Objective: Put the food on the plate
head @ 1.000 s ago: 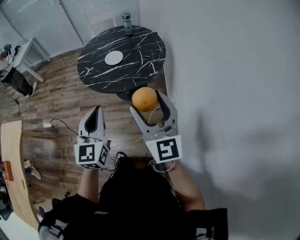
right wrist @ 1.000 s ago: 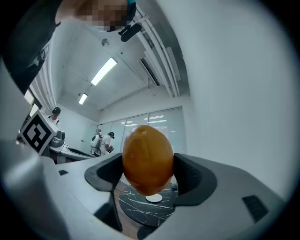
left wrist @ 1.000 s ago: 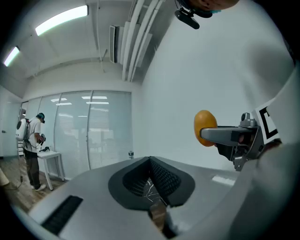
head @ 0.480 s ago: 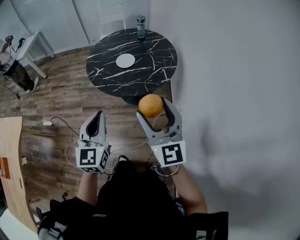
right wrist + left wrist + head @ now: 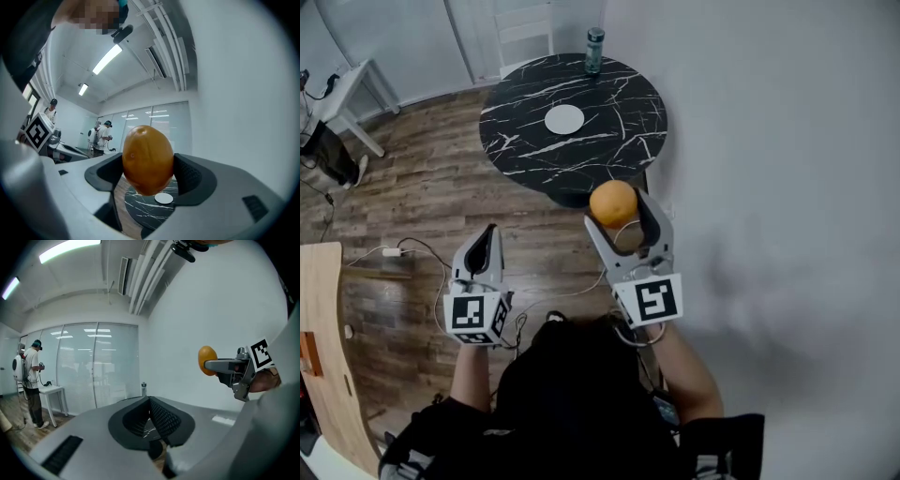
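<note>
The right gripper (image 5: 620, 212) grips the orange (image 5: 613, 202); the plate (image 5: 564, 119) lies at 11 o'clock from it. The left gripper (image 5: 487, 232) has its jaws together.

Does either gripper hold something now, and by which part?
The right gripper holds the orange fruit by its two opposite sides, between its jaws. The left gripper is shut and empty.

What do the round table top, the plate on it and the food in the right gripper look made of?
The table top: black marble or marble-look laminate, smooth, with white veins. The plate: plain white, likely ceramic or plastic; too small to tell. The food: orange, smooth, shiny skin, real fruit or a plastic model.
</note>
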